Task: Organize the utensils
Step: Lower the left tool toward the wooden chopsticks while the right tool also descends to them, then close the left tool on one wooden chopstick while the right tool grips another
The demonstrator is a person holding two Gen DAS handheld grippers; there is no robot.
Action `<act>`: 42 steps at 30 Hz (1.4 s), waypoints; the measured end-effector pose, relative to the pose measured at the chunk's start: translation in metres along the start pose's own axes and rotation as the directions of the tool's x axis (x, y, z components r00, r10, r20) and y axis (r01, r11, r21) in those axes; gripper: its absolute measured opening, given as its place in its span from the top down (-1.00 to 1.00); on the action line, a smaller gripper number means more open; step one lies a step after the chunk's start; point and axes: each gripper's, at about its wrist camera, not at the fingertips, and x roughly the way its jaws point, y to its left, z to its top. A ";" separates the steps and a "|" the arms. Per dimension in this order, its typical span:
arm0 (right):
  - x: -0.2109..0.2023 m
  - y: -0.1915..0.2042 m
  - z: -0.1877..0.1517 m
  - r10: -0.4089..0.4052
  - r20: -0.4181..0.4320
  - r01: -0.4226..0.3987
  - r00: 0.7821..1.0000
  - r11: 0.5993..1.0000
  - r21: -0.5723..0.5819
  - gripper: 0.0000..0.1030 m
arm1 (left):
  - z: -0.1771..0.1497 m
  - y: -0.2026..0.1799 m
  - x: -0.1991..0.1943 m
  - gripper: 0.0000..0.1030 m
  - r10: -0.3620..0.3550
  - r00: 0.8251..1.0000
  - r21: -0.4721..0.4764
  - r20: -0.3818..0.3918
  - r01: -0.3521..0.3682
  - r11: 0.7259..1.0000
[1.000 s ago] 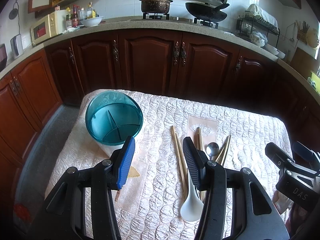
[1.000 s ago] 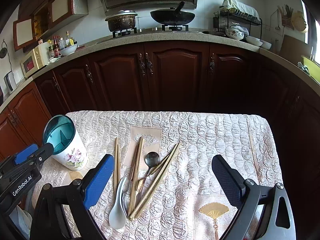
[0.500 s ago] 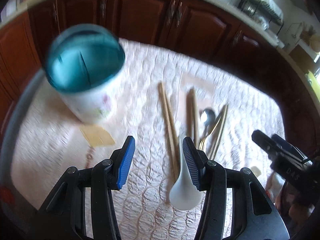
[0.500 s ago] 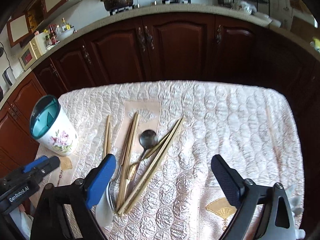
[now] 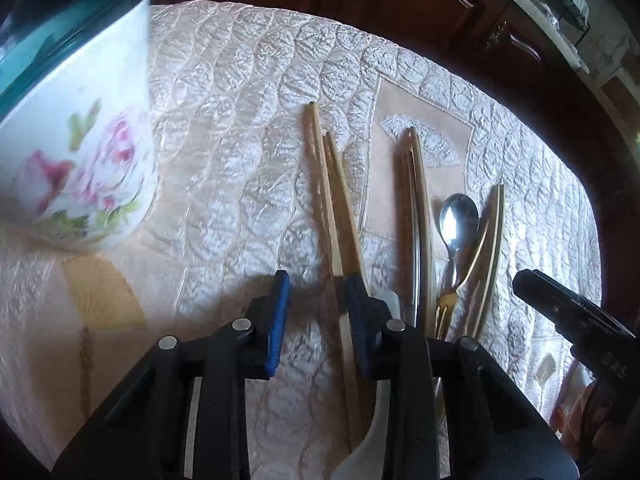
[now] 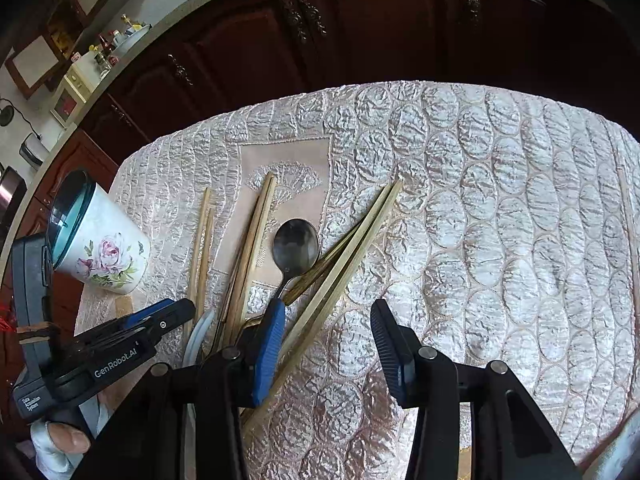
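Closing over the quilted cream cloth on the desk, the left gripper has its blue-padded fingers still apart. A pair of pale wooden chopsticks runs forward from between them, lying along the inner face of the right-hand finger; whether the pad presses on them I cannot tell. Just outside that finger a white ceramic soup spoon shows, mostly hidden under the gripper body. Further to the right of the fingers lie a second, darker pair of chopsticks, a silver metal spoon and a gold fork. Well to the left of the fingers, a white floral cup with a teal rim stands upright on the cloth.

The right gripper is closing too, its fingers wide apart with only bare cloth in the gap. A third pair of chopsticks passes under or just beside its left-hand finger, slanting away up to the right. The silver spoon sits just ahead of that finger, and the cup stands far off to its left, beyond the left gripper.
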 end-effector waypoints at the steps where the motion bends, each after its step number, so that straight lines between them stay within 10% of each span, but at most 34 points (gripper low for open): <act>1: 0.005 -0.002 0.002 0.003 -0.007 -0.003 1.000 1.000 0.007 0.22 | 0.002 -0.001 0.002 0.55 0.008 1.000 0.004 -0.006 -0.008 1.000; 12: 0.046 -0.014 0.021 0.091 -0.041 -0.085 0.995 0.989 0.121 0.78 | -0.005 0.025 -0.011 0.92 -0.034 0.998 -0.026 -0.049 0.033 0.999; 25: -0.002 -0.022 -0.041 0.116 -0.245 -0.125 0.962 0.992 -0.021 0.83 | -0.063 0.054 -0.052 0.92 -0.043 0.993 0.009 -0.108 0.045 0.999; 32: 0.005 -0.029 -0.028 0.056 -0.224 -0.053 0.973 0.998 0.016 0.49 | -0.033 0.043 -0.049 0.33 0.042 0.998 0.056 -0.046 -0.040 0.998; 38: 0.018 -0.029 -0.003 0.030 -0.188 -0.027 0.982 0.999 0.020 0.44 | 0.001 0.030 -0.021 0.33 0.134 0.990 0.082 -0.032 -0.131 0.988; 42: 0.029 -0.024 0.002 -0.025 -0.159 0.020 0.987 0.999 -0.028 0.86 | 0.009 0.024 -0.005 0.52 0.169 0.985 0.108 -0.024 -0.165 0.980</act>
